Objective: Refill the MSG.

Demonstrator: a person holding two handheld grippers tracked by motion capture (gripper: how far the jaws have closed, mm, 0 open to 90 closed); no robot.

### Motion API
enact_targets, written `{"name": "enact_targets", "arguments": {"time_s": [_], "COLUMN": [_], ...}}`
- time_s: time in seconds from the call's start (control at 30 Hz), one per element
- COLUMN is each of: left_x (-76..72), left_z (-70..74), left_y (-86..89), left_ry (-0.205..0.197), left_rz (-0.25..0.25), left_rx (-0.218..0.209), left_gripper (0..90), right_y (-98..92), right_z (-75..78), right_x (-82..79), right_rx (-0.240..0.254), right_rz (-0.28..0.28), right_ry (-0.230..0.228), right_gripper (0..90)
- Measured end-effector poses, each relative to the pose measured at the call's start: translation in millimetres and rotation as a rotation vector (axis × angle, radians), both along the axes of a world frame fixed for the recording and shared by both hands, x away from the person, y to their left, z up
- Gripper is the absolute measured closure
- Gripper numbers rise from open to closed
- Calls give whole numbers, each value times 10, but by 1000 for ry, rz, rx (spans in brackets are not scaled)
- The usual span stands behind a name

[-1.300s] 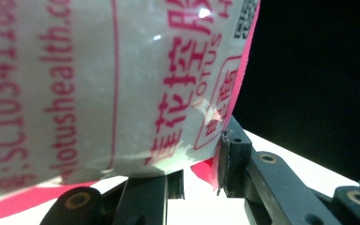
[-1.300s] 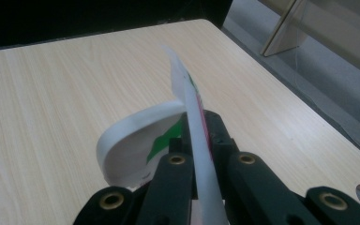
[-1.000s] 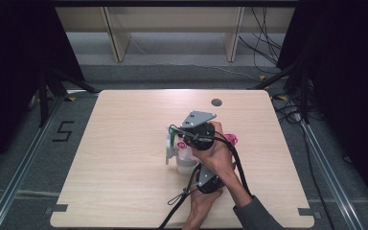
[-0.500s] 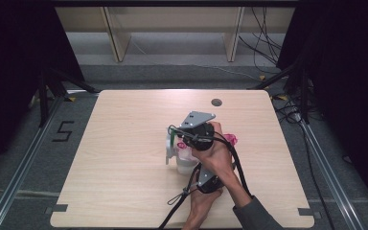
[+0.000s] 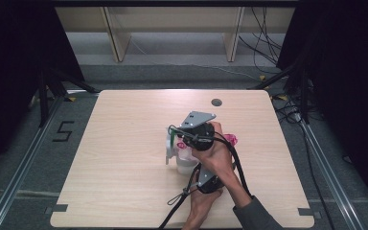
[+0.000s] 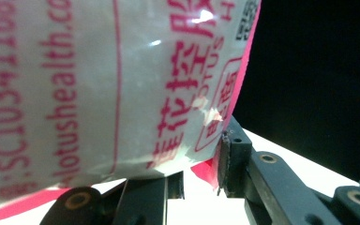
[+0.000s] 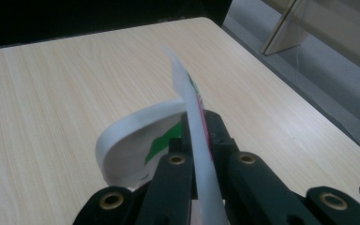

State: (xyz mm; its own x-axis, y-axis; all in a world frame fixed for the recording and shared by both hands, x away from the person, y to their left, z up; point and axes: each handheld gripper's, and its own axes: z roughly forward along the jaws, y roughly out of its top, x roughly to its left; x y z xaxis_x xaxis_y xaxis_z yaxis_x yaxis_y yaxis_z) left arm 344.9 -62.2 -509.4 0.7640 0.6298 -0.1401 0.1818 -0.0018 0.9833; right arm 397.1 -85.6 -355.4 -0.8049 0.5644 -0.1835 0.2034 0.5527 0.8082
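The right gripper (image 7: 198, 136) is clamped tight on 1 white flap (image 7: 187, 89) rising between its jaws, while the left gripper (image 6: 199, 173) pinches the lower edge of 1 red-printed pouch (image 6: 98, 84) above the surface (image 5: 124, 129).

To the left of the left hand-held gripper (image 5: 184, 155) the table (image 5: 120, 158) is bare wood and gives wide room. Just right of the right hand-held gripper (image 5: 179, 141), a pink wrapper (image 5: 231, 140) lies. Beyond it, a dark hole (image 5: 216, 102) marks the wood.
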Motion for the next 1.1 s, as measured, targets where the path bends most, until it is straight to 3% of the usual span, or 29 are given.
{"name": "enact_targets", "arguments": {"time_s": [0.03,0.07,0.17,0.27,0.37,0.43,0.47,0.5,0.57,0.6,0.77,0.87,1.1], "left_x": [0,1,3,1,5,3,-9,-10,7,1,8,15,28], "left_z": [4,2,-8,1,-11,-9,-7,-7,-13,-21,-22,-32,-45], "left_y": [1,2,-1,-1,-2,-6,-6,-11,1,-10,9,25,53], "left_ry": [-1,0,4,0,5,7,12,14,10,15,39,50,72], "left_rz": [-1,-1,-1,-2,-1,0,25,24,-5,26,32,29,28], "left_rx": [0,5,4,-1,3,-1,-8,-14,10,-4,24,38,63], "left_gripper": [745,745,745,745,745,745,744,743,741,740,740,739,724], "right_y": [0,-9,-3,-8,-9,-22,-35,-39,-68,-78,-127,-179,-313], "right_z": [12,23,-5,16,1,7,15,19,31,32,41,65,112], "right_x": [-11,7,7,0,14,20,34,15,18,23,20,21,8], "right_rx": [3,-15,1,-2,1,-2,-11,8,17,26,53,62,100], "right_rz": [-4,12,-5,10,4,8,24,12,15,13,1,23,20], "right_ry": [3,-30,3,-16,-1,-17,-45,-4,-1,-6,11,19,-6], "right_gripper": [896,897,897,897,897,897,897,897,898,898,900,900,900]}}
